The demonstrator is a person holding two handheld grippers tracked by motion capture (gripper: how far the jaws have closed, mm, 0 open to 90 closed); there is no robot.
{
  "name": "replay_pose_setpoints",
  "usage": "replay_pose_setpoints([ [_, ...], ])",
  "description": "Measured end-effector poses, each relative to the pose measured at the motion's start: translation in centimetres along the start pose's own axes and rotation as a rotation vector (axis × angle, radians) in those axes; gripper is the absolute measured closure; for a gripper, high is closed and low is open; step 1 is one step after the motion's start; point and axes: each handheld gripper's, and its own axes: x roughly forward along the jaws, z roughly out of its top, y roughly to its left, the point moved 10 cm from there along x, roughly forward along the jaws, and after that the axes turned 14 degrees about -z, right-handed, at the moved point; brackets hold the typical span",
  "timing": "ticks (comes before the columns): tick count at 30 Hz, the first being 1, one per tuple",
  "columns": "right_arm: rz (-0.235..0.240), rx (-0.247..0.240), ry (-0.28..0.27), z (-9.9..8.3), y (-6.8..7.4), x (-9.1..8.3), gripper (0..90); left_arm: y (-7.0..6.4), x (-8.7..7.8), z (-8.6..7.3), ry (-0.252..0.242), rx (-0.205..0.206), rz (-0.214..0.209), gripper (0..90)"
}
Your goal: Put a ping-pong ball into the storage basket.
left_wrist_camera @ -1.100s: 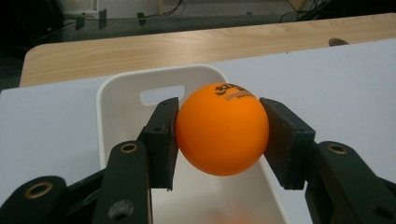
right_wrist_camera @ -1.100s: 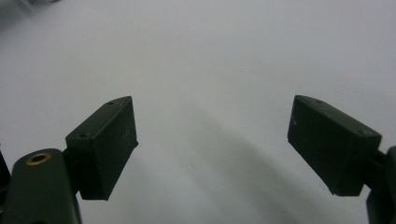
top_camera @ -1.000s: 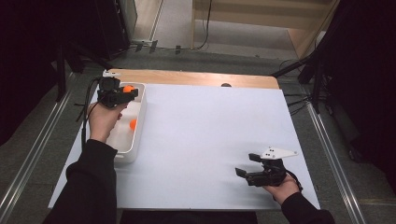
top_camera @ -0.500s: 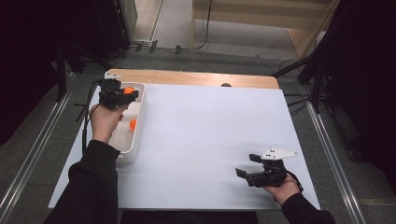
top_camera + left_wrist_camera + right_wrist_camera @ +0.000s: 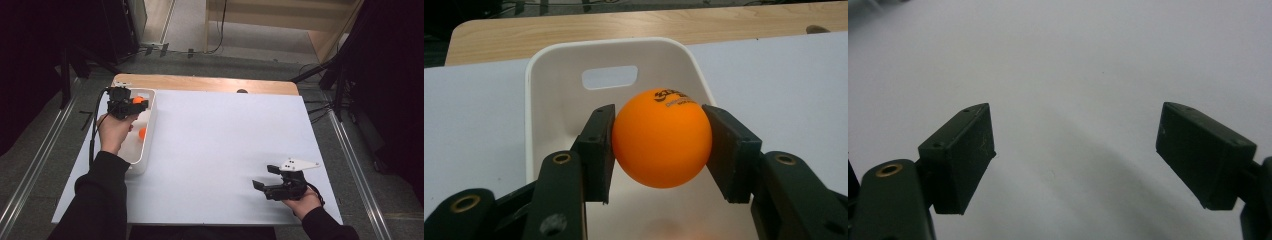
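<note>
An orange ball (image 5: 661, 137) with dark print sits between the two black pads of my left gripper (image 5: 659, 145), which is shut on it. In the high view this gripper (image 5: 131, 104) holds the orange ball (image 5: 137, 100) over the far end of a white bin (image 5: 150, 120) at the table's left. A second orange ball (image 5: 142, 133) lies inside the bin. My right gripper (image 5: 265, 176) rests low near the front right of the table, open. Its jaws stand wide apart over bare white surface in the right gripper view (image 5: 1075, 150).
The bin's far wall has a handle slot (image 5: 609, 77). A white sheet (image 5: 225, 145) covers the table, and a strip of wood (image 5: 200, 84) shows along the far edge. Metal rails and dark stands flank the table.
</note>
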Motion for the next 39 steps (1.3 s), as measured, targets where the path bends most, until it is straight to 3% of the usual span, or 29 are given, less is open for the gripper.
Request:
replay_pose_setpoints([
  [3, -0.001, 0.003, 0.003, 0.0, 0.0, 0.1, 14.3, 0.1, -0.1, 0.1, -0.004, -0.023, -0.015, 50.3],
  [6, -0.002, -0.006, -0.002, 0.0, 0.1, 0.1, 14.3, 0.0, -0.3, 0.3, -0.018, -0.048, -0.05, 40.8],
  [15, -0.003, -0.004, -0.008, 0.1, 0.0, -0.1, 14.3, -1.5, -1.0, 0.8, -0.002, -0.06, -0.148, 28.0],
  [18, 0.001, -0.002, -0.005, 0.1, 0.1, -0.1, 14.3, -2.1, -1.5, 1.2, -0.01, -0.052, -0.174, 28.0],
  [20, 0.003, -0.003, -0.005, 0.1, 0.1, -0.1, 14.3, -2.8, -1.8, 1.4, -0.012, -0.069, -0.224, 27.9],
  [21, 0.004, -0.003, -0.005, 0.1, 0.2, -0.1, 14.3, -3.5, -2.1, 1.4, -0.007, -0.077, -0.281, 27.9],
  [22, 0.002, -0.004, -0.002, 0.1, 0.1, -0.1, 14.3, -3.7, -2.2, 1.4, -0.006, -0.079, -0.293, 27.9],
  [26, 0.0, -0.004, -0.006, 0.1, 0.1, -0.1, 14.3, -4.6, -2.6, 1.4, 0.014, -0.054, -0.323, 27.9],
  [32, 0.004, -0.005, -0.004, 0.1, 0.2, -0.1, 14.3, -5.6, -2.6, 1.1, 0.042, -0.023, -0.337, 27.9],
  [39, -0.003, -0.009, -0.007, 0.1, 0.0, 0.0, 14.3, -7.1, -3.4, 1.5, 0.037, 0.012, -0.381, 27.9],
])
